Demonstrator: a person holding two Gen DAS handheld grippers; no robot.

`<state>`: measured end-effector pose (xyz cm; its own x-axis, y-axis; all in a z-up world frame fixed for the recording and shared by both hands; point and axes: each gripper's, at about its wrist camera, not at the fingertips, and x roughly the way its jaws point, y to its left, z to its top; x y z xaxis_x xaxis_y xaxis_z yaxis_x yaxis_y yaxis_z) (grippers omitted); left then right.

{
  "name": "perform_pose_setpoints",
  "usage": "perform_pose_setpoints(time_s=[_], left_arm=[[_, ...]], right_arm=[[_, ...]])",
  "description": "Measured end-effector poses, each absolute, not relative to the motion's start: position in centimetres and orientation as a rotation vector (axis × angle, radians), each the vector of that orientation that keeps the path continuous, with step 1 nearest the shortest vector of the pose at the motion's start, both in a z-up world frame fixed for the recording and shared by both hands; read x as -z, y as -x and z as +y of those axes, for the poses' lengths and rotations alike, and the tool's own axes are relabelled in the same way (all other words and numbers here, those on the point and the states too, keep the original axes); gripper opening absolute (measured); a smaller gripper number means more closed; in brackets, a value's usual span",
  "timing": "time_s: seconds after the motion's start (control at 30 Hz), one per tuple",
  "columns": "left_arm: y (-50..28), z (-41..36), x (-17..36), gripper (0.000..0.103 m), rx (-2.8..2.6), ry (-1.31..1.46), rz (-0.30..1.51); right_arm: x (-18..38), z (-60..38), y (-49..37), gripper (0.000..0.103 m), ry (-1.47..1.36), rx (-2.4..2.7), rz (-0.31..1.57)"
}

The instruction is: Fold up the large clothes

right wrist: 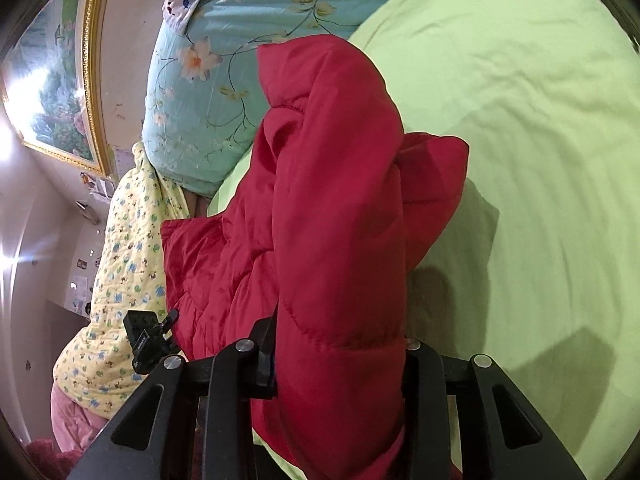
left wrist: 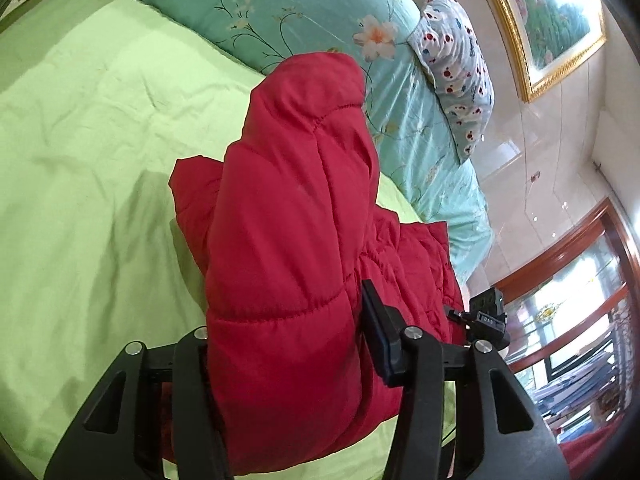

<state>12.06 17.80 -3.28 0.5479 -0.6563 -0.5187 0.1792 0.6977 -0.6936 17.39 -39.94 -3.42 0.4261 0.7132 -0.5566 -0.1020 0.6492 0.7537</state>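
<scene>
A red quilted jacket [left wrist: 296, 216] lies bunched on the light green bed sheet [left wrist: 80, 152]. My left gripper [left wrist: 288, 352] is shut on a thick fold of the jacket, which rises between its fingers [left wrist: 380, 332] and hides the left fingertip. My right gripper [right wrist: 340, 356] is shut on another thick fold of the same jacket [right wrist: 332, 208], above the green sheet [right wrist: 540, 160]. The other gripper shows as a small black block at the jacket's far edge in each view, in the left wrist view [left wrist: 486, 316] and in the right wrist view [right wrist: 146, 340].
A turquoise floral duvet [left wrist: 304, 12] is heaped at the head of the bed, with a spotted pillow [left wrist: 456, 68] on it. A yellow patterned quilt [right wrist: 120, 280] lies beside the jacket. A gold-framed picture [left wrist: 548, 20] hangs on the wall. A wood-framed window [left wrist: 580, 312] is beyond.
</scene>
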Motion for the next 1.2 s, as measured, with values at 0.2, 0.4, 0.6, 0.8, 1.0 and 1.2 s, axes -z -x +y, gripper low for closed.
perform_pose_setpoints(time_s=[0.2,0.4,0.6,0.8,1.0,1.2], left_arm=[[-12.8,16.6,4.2,0.048,0.429,0.515,0.845],[-14.6,16.3,6.2,0.048,0.364,0.461,0.858],[-15.0,15.8,6.3,0.056,0.303,0.386,0.854],[-14.1,15.8,5.1,0.077,0.197,0.32,0.838],[-12.2,16.9,2.7,0.083,0.062,0.309,0.757],[-10.9,16.9,1.3,0.083,0.089,0.314,0.722]], right_arm=[[4.3,-39.9,-17.0,0.037,-0.643,-0.468,0.995],[4.5,-40.0,-17.1,0.042,-0.611,-0.4,0.954],[5.5,-40.7,-16.7,0.054,-0.627,-0.357,0.937],[5.1,-40.9,-16.3,0.069,-0.58,-0.28,0.919],[4.4,-40.5,-16.2,0.074,-0.537,-0.244,0.913],[4.1,-40.6,-16.0,0.074,-0.536,-0.23,0.905]])
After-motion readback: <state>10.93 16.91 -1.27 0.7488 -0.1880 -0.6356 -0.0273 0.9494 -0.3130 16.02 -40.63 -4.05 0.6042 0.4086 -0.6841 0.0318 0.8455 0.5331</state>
